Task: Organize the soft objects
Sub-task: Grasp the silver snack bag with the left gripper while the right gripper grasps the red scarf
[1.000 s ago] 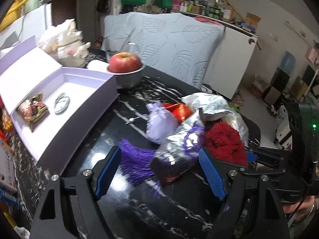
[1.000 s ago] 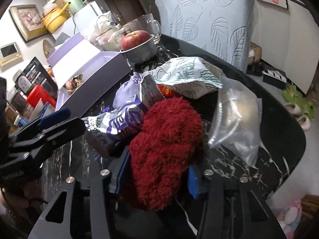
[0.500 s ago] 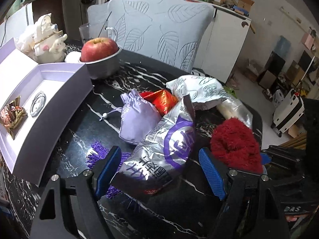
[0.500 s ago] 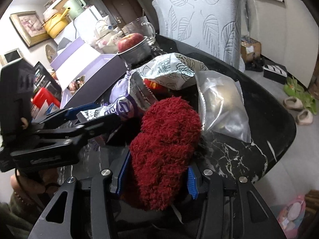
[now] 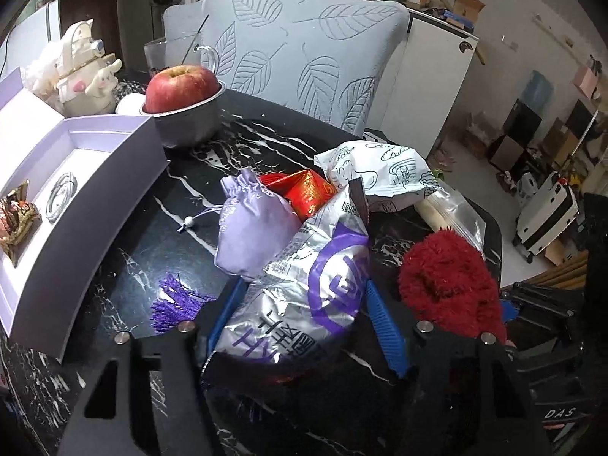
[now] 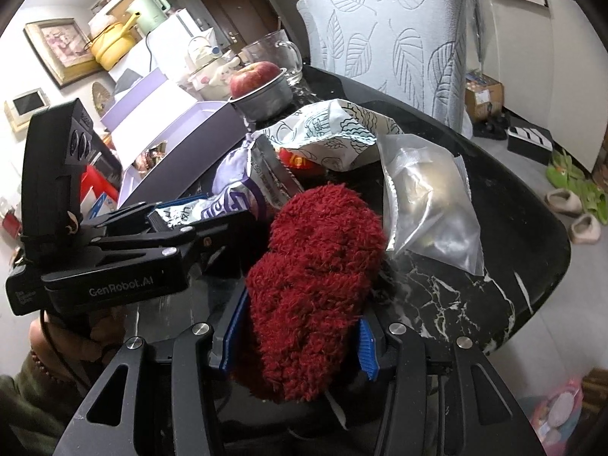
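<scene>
Silver-and-purple snack packet [image 5: 304,296]: lying on the black marble tabletop [image 5: 152,228] toward its near edge, long axis running straight away from the left gripper [image 5: 304,326], near end between the blue pads, far end leaning on the lilac drawstring pouch [image 5: 254,235].

Left gripper: jaws just closing, both pads now against the packet's crumpled sides; judged a grip taking hold. Nearer tool for this item.

Red fluffy sock [image 6: 311,277]: clamped lengthwise in the right gripper [image 6: 296,342], pads pressed into the pile on both sides, toe end pointing toward the middle of the tabletop; just beside the packet on its right.

Open lilac box [image 5: 87,197]: along the left edge of the tabletop, well to the left of the packet; likely destination, so a sideways carry to the left judged next.

Also present: red packet [image 5: 307,190], white printed bread bag [image 5: 380,171], clear zip bag [image 6: 429,205], purple tassel [image 5: 174,300].
</scene>
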The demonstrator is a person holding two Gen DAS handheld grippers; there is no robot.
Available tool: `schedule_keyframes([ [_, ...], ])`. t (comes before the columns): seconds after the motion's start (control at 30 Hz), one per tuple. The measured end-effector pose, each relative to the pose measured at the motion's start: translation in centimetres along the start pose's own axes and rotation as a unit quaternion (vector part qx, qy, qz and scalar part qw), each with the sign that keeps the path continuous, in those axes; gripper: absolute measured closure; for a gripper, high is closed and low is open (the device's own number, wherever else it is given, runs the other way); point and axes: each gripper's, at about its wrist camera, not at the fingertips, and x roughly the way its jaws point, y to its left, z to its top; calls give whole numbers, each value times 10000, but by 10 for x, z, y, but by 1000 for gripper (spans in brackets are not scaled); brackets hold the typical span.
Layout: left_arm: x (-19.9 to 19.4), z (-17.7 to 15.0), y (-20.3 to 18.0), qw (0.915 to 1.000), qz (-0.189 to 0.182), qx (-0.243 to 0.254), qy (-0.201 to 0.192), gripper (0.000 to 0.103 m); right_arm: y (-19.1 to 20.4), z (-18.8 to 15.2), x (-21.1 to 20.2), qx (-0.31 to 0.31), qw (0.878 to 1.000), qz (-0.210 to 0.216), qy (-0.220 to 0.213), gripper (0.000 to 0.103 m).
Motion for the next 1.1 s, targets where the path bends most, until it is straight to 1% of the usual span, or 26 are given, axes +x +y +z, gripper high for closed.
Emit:
schedule_keyframes([
  [0.03,-1,-1,-1,10000,11,31,-5,43,0,0,0,-5,10000,-6,-1,55],
  [0.1,-5,-2,-2,10000,5,44,-26,49,1,-1,1,-12,10000,-13,-5,55],
  [0.2,-9,-5,0,10000,-50,-4,-13,51,3,-1,0,-44,10000,-21,-2,55],
  [0.43,-28,-24,5,9996,-109,-258,43,52,14,-5,1,-143,9998,99,60,55],
  [0.53,-41,-34,6,9995,-73,-294,4,52,20,-8,0,-221,9996,133,80,55],
  [0.67,-52,-49,7,9992,-37,-391,49,53,28,-13,0,-320,9992,210,118,55],
  [0.8,-64,-66,10,9988,142,-472,76,52,40,-19,2,-457,9983,306,184,55],
  [0.9,-74,-78,17,9977,207,-646,95,52,47,-22,3,-581,9975,340,219,55],
  [1.03,-82,-90,21,9966,361,-731,89,52,56,-26,4,-718,9963,392,275,55],
  [1.1,-82,-93,23,9963,379,-765,102,52,60,-28,5,-788,9955,419,308,55],
])
